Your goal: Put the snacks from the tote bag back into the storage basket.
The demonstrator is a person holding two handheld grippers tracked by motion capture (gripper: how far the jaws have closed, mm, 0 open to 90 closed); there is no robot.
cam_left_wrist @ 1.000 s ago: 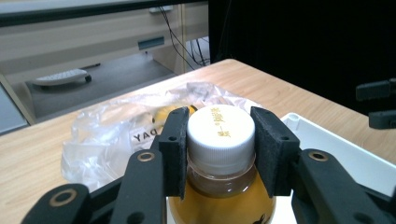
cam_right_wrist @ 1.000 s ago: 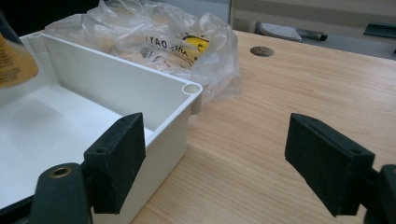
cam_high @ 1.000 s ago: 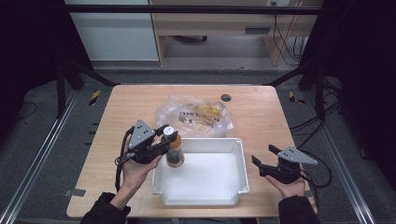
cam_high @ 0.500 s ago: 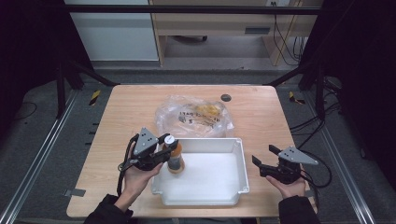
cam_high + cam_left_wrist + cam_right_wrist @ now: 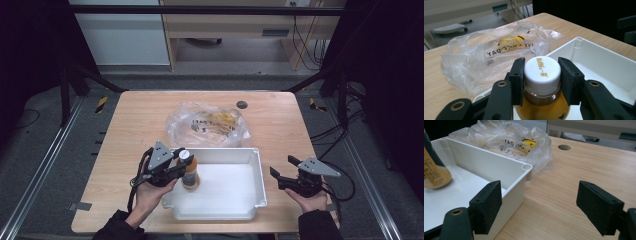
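Here the left hand-held gripper [image 5: 541, 82] clamps an amber-filled bottle [image 5: 541, 105] by its white cap [image 5: 542, 71]; the right hand-held gripper [image 5: 549, 207] gapes.

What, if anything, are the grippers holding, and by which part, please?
The left gripper holds the bottle by its white cap; the right gripper is open, holding nothing.

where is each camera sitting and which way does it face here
High view: above the person's side, looking forward and down on the table; both hands, left gripper and right gripper show.
Left gripper view: rides the left gripper, looking past the bottle between its fingers at the plastic bag.
Right gripper view: looks between open fingers past the white bin.
All share bottle, bag, bin.
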